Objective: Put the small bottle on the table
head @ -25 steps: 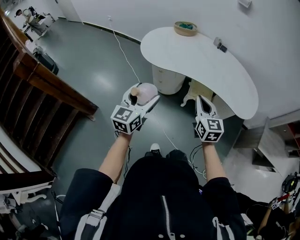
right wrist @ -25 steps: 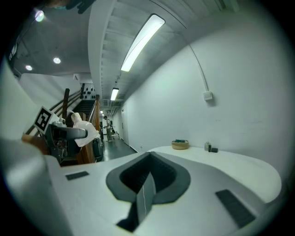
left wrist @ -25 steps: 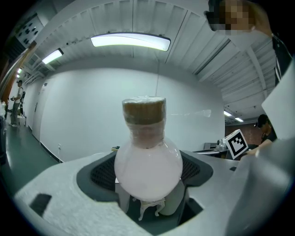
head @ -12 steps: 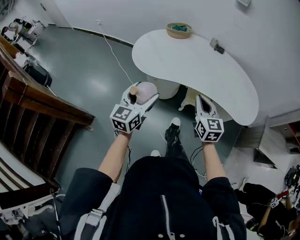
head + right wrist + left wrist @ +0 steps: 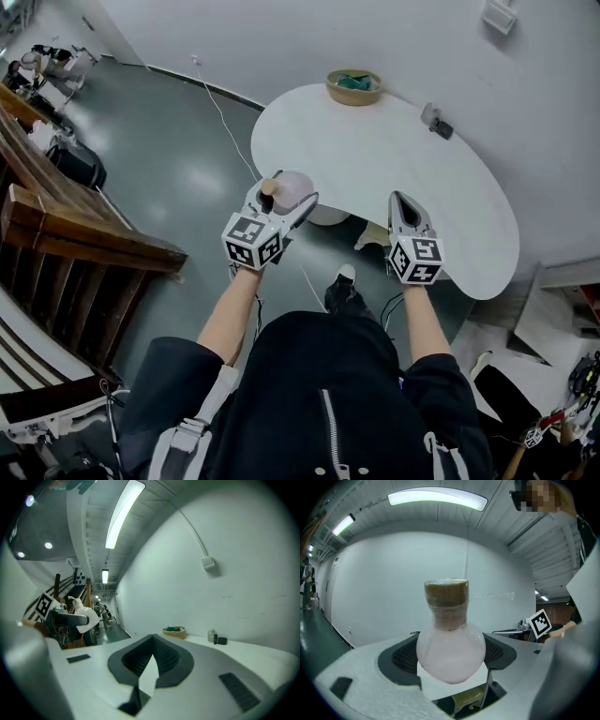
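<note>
The small bottle [image 5: 450,641], a round pink flask with a brown cork [image 5: 446,591], stands upright between the jaws of my left gripper [image 5: 284,194]. The pads press on its belly from both sides, so I am grasping it. In the head view it hangs over the near left edge of the white table [image 5: 375,159], held in the air and not resting on the top. My right gripper [image 5: 401,199] is beside it, over the table's near edge and well apart from the left one. Its jaws are pressed together with nothing between them. At the far edge of the table sits a shallow basket [image 5: 353,86] with something green in it. To the right of that are a couple of small objects [image 5: 437,122] that I cannot make out. Grey floor [image 5: 169,141] spreads to my left, with a wooden railing [image 5: 84,234] beyond it.
</note>
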